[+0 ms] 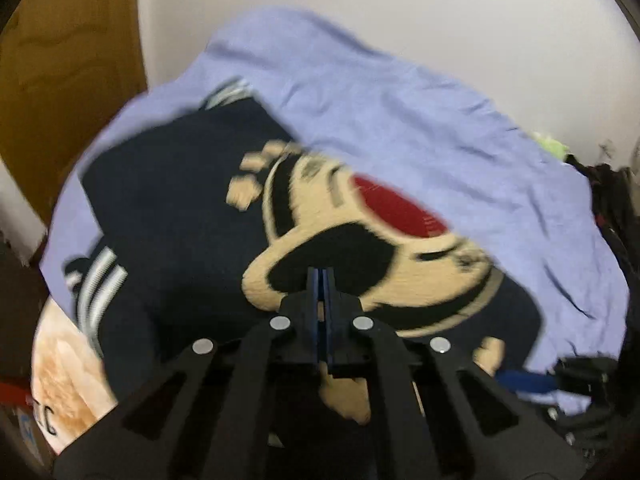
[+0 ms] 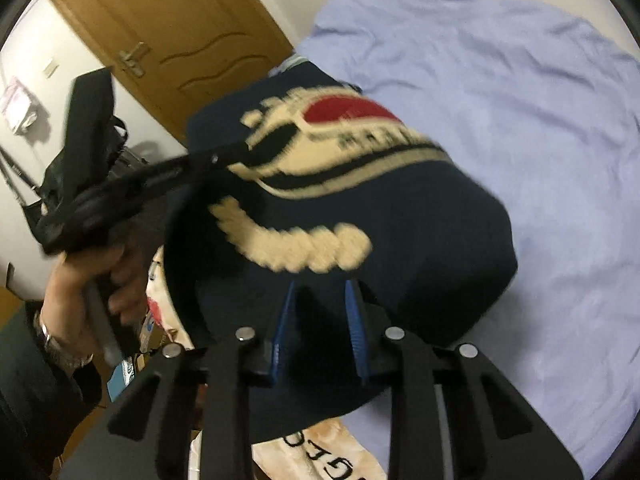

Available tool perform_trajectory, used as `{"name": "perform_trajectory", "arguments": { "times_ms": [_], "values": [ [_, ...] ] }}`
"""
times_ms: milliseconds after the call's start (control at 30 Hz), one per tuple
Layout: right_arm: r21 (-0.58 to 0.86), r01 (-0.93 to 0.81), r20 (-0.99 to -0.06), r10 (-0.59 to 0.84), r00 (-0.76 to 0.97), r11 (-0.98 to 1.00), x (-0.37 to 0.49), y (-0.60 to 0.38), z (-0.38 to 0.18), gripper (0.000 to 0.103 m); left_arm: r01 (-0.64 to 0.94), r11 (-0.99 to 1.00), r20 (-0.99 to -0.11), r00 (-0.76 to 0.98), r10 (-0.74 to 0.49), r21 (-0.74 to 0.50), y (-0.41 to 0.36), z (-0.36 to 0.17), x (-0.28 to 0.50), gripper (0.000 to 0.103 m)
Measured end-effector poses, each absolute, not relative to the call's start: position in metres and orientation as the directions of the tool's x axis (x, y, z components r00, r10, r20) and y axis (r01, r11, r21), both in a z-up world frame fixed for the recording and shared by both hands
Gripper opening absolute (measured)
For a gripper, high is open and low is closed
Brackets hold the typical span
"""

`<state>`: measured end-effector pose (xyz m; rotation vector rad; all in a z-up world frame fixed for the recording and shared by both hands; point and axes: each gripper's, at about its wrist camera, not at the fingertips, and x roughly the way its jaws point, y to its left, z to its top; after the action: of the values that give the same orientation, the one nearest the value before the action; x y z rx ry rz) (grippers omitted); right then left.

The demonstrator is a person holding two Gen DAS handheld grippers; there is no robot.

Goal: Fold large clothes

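A navy sweater (image 1: 176,208) with a cream, black and red knitted figure lies on a lilac sheet (image 1: 420,128). Its striped cuffs (image 1: 100,280) show at the left. My left gripper (image 1: 322,276) is shut on the sweater's near edge and lifts it. In the right wrist view the same sweater (image 2: 420,232) hangs raised, and the left gripper (image 2: 218,156) pinches its far edge. My right gripper (image 2: 320,292) has its blue pads (image 2: 356,316) spread, with sweater fabric between and over them.
A wooden door (image 2: 168,28) stands behind the bed. A dark bag (image 2: 80,128) hangs by the white wall. A cream printed cloth (image 2: 320,452) lies at the bed's near edge. Dark items (image 1: 612,208) pile at the right.
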<state>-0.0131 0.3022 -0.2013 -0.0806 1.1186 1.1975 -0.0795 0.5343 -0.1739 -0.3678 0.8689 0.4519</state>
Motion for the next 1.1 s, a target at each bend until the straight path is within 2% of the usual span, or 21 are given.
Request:
{"name": "perform_trajectory", "arguments": {
  "times_ms": [67,167,333,500,567,600,633,667,700,733,767,833,933,1100],
  "values": [
    [0.472,-0.771,-0.721,0.691,-0.058,0.428,-0.012,0.303,-0.217,0.025,-0.52,0.84,-0.804,0.561,0.2,-0.153,0.541,-0.186,-0.079,0.003],
    [0.46,-0.759,-0.753,0.656,-0.059,0.46,-0.007,0.313,-0.242,0.024,-0.514,0.851,-0.822,0.528,0.212,-0.11,0.54,-0.209,-0.077,0.003],
    [0.493,-0.711,-0.793,0.595,-0.13,0.502,0.007,0.338,-0.28,0.021,-0.568,0.794,-0.845,0.516,0.14,-0.215,0.564,-0.253,-0.085,0.004],
    [0.505,-0.706,-0.804,0.568,-0.175,0.496,0.011,0.337,-0.262,0.021,-0.587,0.789,-0.848,0.499,0.178,-0.18,0.553,-0.236,-0.092,0.003],
    [0.499,-0.724,-0.794,0.586,-0.162,0.476,0.005,0.326,-0.241,0.025,-0.576,0.802,-0.847,0.497,0.19,-0.158,0.54,-0.215,-0.099,0.006],
    [0.499,-0.731,-0.783,0.604,-0.151,0.465,-0.001,0.318,-0.226,0.033,-0.562,0.814,-0.838,0.508,0.199,-0.147,0.531,-0.202,-0.104,0.021],
    [0.499,-0.738,-0.77,0.623,-0.137,0.455,-0.007,0.308,-0.211,0.043,-0.546,0.826,-0.825,0.526,0.207,-0.141,0.521,-0.19,-0.111,0.05],
    [0.508,-0.742,-0.75,0.648,-0.131,0.438,-0.015,0.299,-0.195,0.048,-0.533,0.836,-0.805,0.55,0.223,-0.133,0.51,-0.174,-0.119,0.066],
    [0.52,-0.742,-0.732,0.668,-0.133,0.423,-0.021,0.291,-0.184,0.063,-0.523,0.843,-0.789,0.569,0.233,-0.129,0.501,-0.163,-0.126,0.085],
    [0.535,-0.74,-0.713,0.689,-0.135,0.409,-0.028,0.283,-0.172,0.086,-0.511,0.851,-0.767,0.592,0.247,-0.121,0.489,-0.147,-0.137,0.085],
    [0.551,-0.738,-0.682,0.721,-0.127,0.39,-0.038,0.271,-0.157,0.093,-0.5,0.859,-0.753,0.606,0.256,-0.111,0.478,-0.135,-0.145,0.085],
    [0.551,-0.742,-0.649,0.755,-0.094,0.381,-0.056,0.257,-0.137,0.097,-0.492,0.867,-0.731,0.62,0.285,-0.079,0.458,-0.115,-0.16,0.086],
    [0.544,-0.729,-0.63,0.776,-0.027,0.416,-0.076,0.246,-0.115,0.098,-0.473,0.88,-0.707,0.638,0.304,-0.048,0.434,-0.092,-0.176,0.095],
    [0.54,-0.67,-0.642,0.764,0.065,0.51,-0.108,0.231,-0.108,0.098,-0.441,0.897,-0.694,0.648,0.314,-0.006,0.41,-0.068,-0.193,0.095]
  ]
}}
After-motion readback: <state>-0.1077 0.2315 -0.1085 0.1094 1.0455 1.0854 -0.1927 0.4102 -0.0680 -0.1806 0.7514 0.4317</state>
